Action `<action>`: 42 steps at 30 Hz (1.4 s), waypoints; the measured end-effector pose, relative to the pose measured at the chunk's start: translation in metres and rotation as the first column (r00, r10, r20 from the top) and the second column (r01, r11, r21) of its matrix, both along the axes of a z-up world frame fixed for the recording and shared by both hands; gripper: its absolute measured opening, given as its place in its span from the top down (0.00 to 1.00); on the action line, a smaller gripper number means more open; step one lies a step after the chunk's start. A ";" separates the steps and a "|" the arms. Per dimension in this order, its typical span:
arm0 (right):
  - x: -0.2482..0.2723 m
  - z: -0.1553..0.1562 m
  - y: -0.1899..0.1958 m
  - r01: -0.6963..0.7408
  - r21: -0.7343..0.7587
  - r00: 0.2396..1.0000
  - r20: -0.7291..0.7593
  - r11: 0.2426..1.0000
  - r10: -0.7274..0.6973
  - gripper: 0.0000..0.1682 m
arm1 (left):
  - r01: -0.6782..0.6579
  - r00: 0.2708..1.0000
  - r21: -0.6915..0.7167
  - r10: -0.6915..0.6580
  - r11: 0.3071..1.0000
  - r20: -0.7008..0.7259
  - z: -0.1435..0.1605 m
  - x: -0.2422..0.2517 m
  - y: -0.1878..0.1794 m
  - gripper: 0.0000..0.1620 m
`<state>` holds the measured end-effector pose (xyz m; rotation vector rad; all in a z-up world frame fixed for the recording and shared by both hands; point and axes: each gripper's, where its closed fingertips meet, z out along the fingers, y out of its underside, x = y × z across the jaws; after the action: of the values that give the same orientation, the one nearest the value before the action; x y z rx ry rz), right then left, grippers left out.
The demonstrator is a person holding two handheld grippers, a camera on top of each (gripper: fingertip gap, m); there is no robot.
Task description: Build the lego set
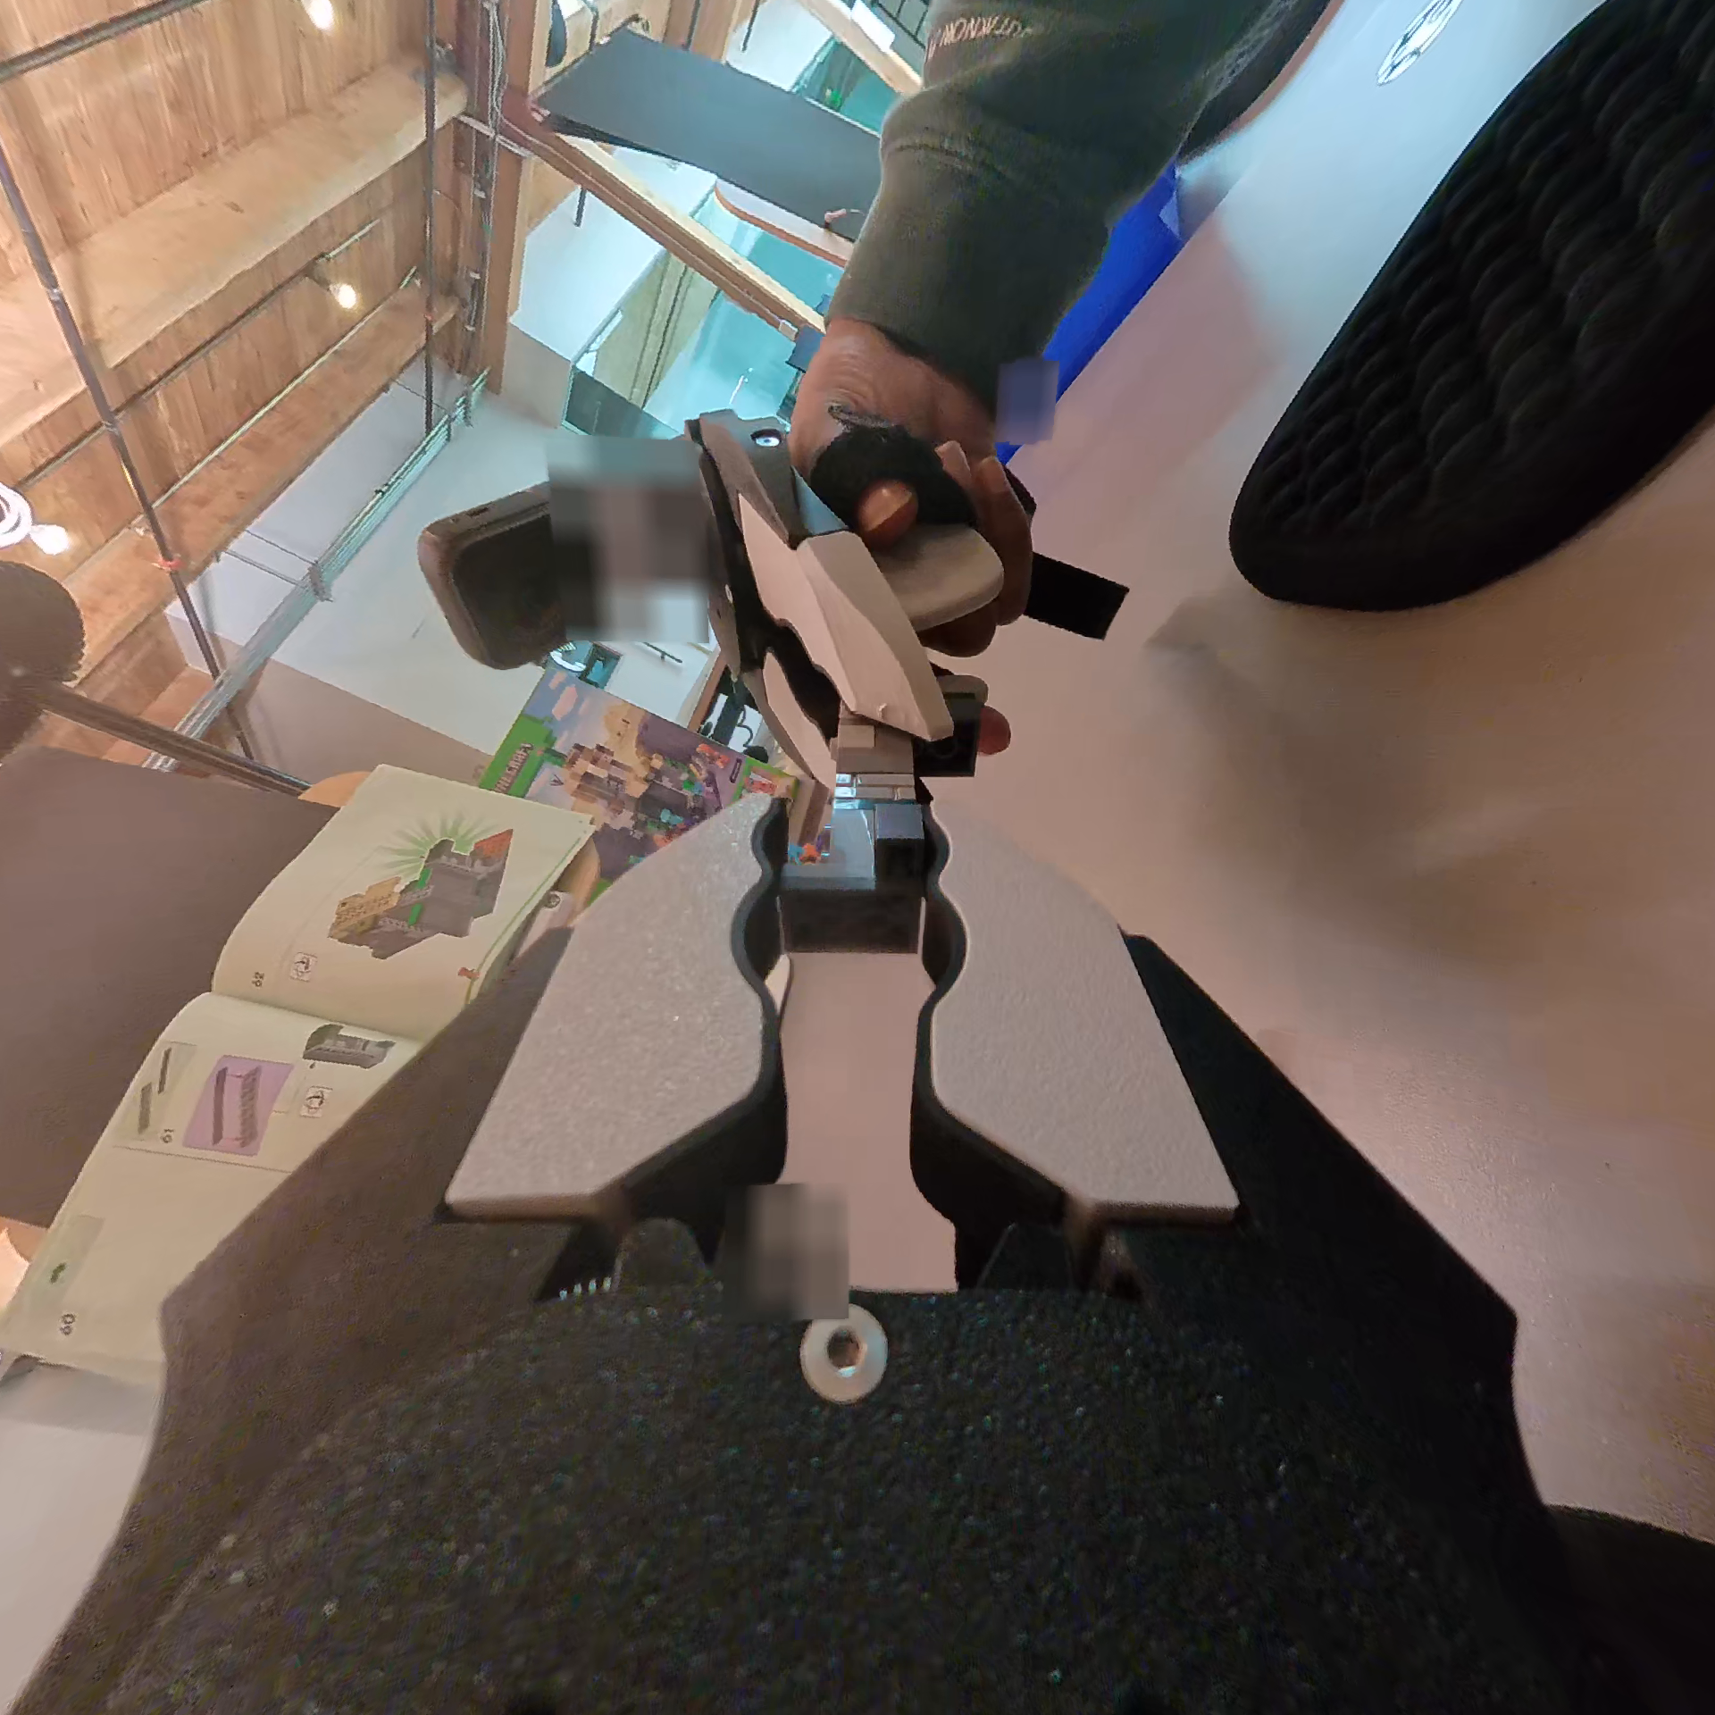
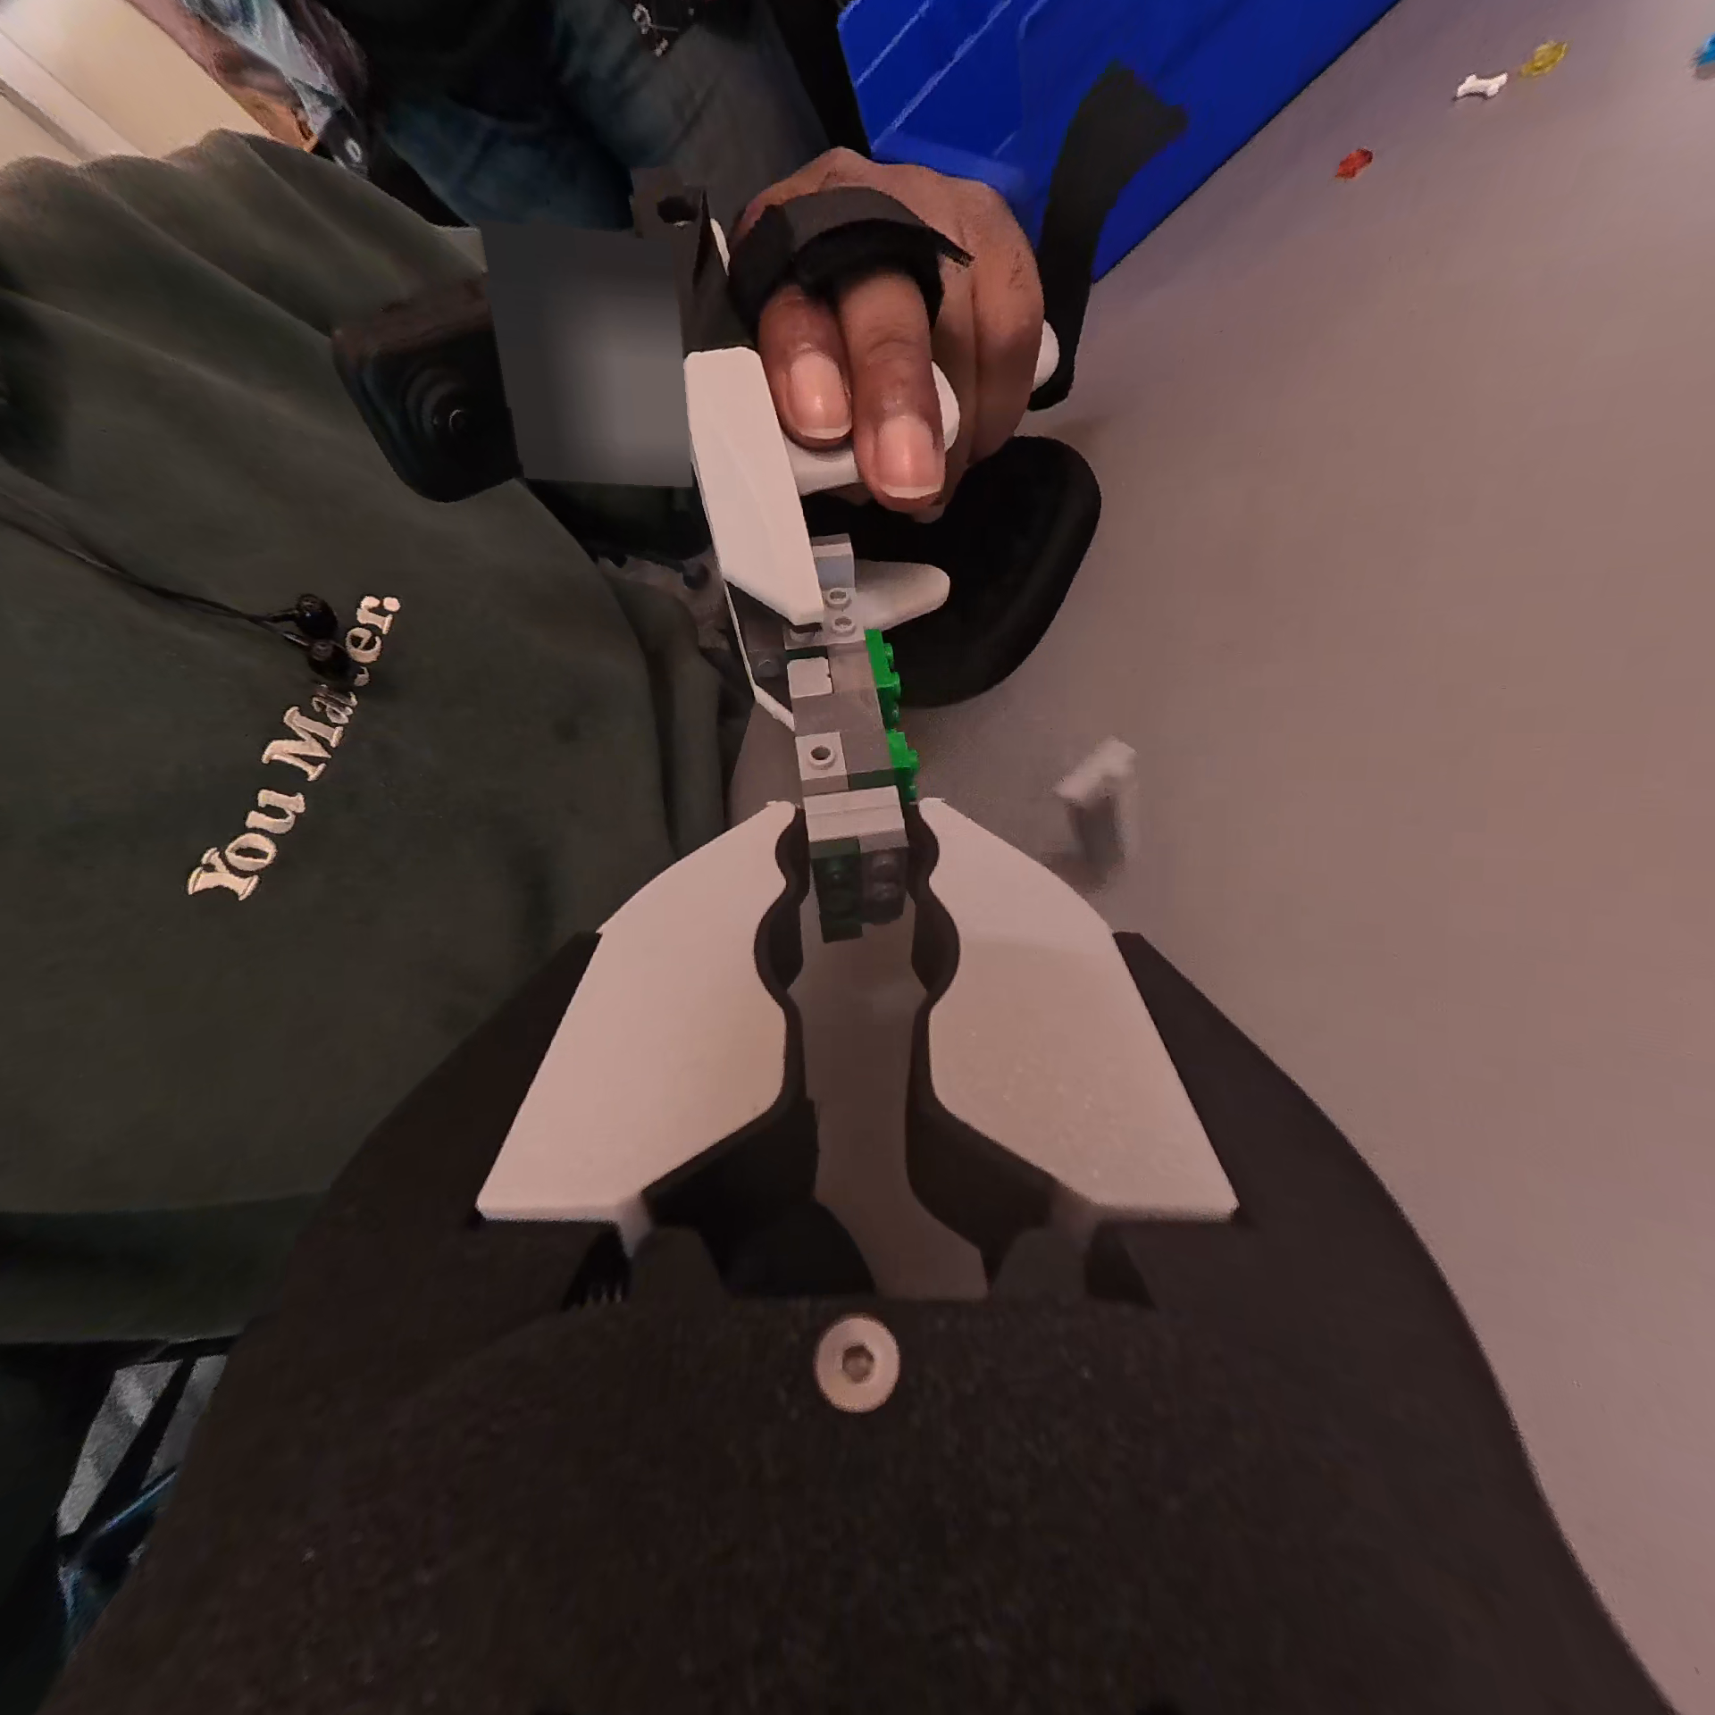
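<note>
A narrow grey-and-green lego assembly (image 2: 849, 789) hangs in mid-air above the pale table (image 2: 1392, 650), pinched at both ends by two hand-held tools that face each other. Nearest in the right wrist view, the right gripper (image 2: 858, 868) is clamped on the assembly's near end, jaws drawn close on the dark green and grey bricks. The piece's long axis runs straight away from that tool, along its fingers, toward the left gripper (image 2: 817, 603), whose white fingers grip the far end; the person's left hand (image 2: 891, 353) works its trigger. Seen from the other side, the left gripper (image 1: 854, 891) bites a dark block of the same assembly (image 1: 858, 863), with the right gripper (image 1: 858, 724) and right hand (image 1: 928, 520) just beyond. Both tools are equally close, so any coming push or twist likely acts along that shared axis. Nothing stands between them. Off to the left lie an open instruction booklet (image 1: 371, 928) and, farther back, the set's box (image 1: 631, 752). To the right, loose small pieces (image 2: 1476, 88) dot the table, beside a blue bin (image 2: 1021, 111) at the far edge.
</note>
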<state>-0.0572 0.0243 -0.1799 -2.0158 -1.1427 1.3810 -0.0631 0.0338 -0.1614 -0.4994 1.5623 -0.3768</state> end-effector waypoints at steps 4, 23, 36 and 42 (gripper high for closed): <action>0.000 -0.001 0.001 0.018 0.015 1.000 -0.021 1.000 -0.018 0.89 | 0.006 1.000 -0.032 -0.007 0.999 -0.005 -0.002 0.000 0.002 0.84; 0.012 -0.044 0.019 0.211 0.387 0.975 -0.016 0.897 -0.223 0.89 | -0.016 0.946 -0.792 -0.247 0.610 -0.209 -0.050 0.002 0.015 0.75; 0.031 -0.042 0.046 0.208 0.420 0.944 0.150 0.883 -0.294 0.79 | -0.104 0.956 -0.769 -0.148 0.631 -0.252 -0.058 -0.001 0.033 0.82; 0.051 -0.068 0.069 0.219 0.349 0.881 0.331 0.911 -0.338 0.78 | -0.150 0.961 -0.765 -0.088 0.627 -0.261 -0.059 -0.006 0.048 0.83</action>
<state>-0.0066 0.0932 -0.2477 -2.1686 -1.0786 0.6336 -0.0692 0.0823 -0.2203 -1.3121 1.5970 -1.0231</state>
